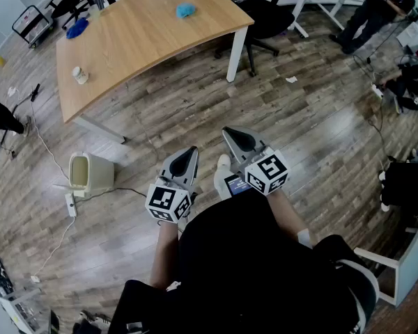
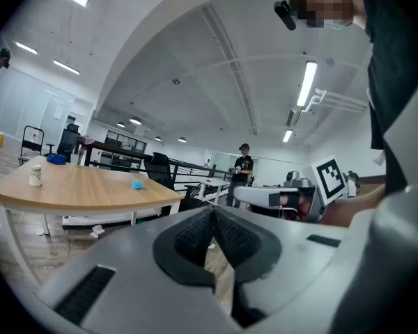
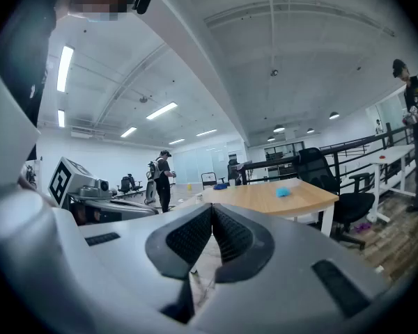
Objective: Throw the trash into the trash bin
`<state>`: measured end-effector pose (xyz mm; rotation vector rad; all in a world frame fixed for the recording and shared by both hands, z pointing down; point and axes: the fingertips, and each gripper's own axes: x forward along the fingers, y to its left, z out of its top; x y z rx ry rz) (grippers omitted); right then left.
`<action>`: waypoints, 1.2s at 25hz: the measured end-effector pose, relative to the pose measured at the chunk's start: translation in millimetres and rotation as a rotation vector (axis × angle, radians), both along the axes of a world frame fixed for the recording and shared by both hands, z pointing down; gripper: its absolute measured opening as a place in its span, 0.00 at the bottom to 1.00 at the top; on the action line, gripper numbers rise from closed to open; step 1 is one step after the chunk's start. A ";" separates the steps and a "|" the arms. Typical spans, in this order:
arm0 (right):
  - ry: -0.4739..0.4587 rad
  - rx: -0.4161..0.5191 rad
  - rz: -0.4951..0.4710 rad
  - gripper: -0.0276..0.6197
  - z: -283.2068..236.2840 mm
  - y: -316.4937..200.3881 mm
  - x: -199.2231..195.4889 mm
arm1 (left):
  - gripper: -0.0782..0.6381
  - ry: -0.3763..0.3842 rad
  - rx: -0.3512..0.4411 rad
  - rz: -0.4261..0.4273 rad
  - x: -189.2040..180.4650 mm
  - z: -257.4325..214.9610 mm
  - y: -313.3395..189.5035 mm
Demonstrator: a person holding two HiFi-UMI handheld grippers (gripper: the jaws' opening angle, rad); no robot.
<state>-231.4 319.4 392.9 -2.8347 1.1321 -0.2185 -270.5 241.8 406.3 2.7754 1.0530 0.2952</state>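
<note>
Jaws closed, left tool (image 1: 192, 150) and right tool (image 1: 228, 131) point level.

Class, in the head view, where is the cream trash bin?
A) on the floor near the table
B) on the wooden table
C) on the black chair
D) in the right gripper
A: the cream trash bin sits on the wood floor, beside the wooden table.

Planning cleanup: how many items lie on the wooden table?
3: light blue wad toward the right end, dark blue wad at the far left edge, white cup near the left end; more may be hidden.
</note>
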 end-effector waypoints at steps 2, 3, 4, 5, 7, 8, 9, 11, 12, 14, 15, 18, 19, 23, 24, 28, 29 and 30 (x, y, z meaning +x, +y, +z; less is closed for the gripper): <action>0.009 -0.013 -0.009 0.04 -5.7 10.5 31.9 | 0.11 0.001 0.003 -0.006 31.9 -5.7 9.5; 0.015 -0.014 -0.008 0.04 -9.6 16.2 49.4 | 0.11 0.008 0.007 -0.006 49.6 -10.3 14.1; 0.021 -0.009 -0.004 0.04 -14.2 22.2 67.8 | 0.11 0.020 0.014 -0.005 68.4 -16.3 18.4; 0.024 -0.002 0.001 0.04 -18.7 28.1 85.6 | 0.11 0.034 0.020 -0.004 86.7 -22.7 22.6; 0.025 0.010 0.008 0.04 -24.2 38.8 116.5 | 0.11 0.050 0.024 -0.006 118.5 -31.9 30.5; 0.024 0.013 0.010 0.04 -25.3 43.0 131.3 | 0.11 0.050 0.022 -0.007 133.4 -33.9 34.3; 0.022 0.015 0.011 0.04 -26.1 46.1 146.6 | 0.11 0.048 0.022 -0.007 148.9 -34.3 38.5; 0.024 0.016 0.001 0.04 -27.4 50.2 176.1 | 0.11 0.041 0.025 -0.008 178.4 -32.0 48.2; 0.027 0.014 -0.009 0.04 -27.7 52.1 188.1 | 0.11 0.037 0.022 -0.008 190.4 -30.3 53.5; 0.032 0.014 -0.021 0.04 -27.5 58.3 208.1 | 0.11 0.026 0.005 -0.008 208.9 -28.5 63.6; 0.032 0.016 -0.019 0.04 -26.9 62.4 217.5 | 0.11 0.021 0.000 -0.007 216.3 -28.2 67.5; 0.013 0.025 0.003 0.04 -21.3 71.2 247.6 | 0.11 0.008 0.022 -0.019 237.6 -25.1 70.6; 0.001 0.025 0.006 0.04 -17.5 72.1 256.1 | 0.11 -0.005 0.030 -0.024 243.6 -21.4 69.9; -0.056 0.031 -0.008 0.04 4.9 64.8 293.5 | 0.11 -0.065 0.030 -0.054 279.3 -2.9 58.3; -0.066 0.031 -0.011 0.04 10.0 61.7 303.9 | 0.11 -0.071 0.027 -0.057 290.1 -0.2 55.5; -0.091 0.030 -0.010 0.04 26.1 53.7 334.4 | 0.11 -0.079 0.006 -0.032 324.0 10.8 51.9; -0.093 0.023 -0.002 0.04 28.9 52.5 343.2 | 0.11 -0.081 0.004 -0.026 333.6 13.8 50.7; -0.093 0.016 0.008 0.04 30.7 51.4 353.6 | 0.11 -0.082 0.002 -0.018 344.5 16.3 49.3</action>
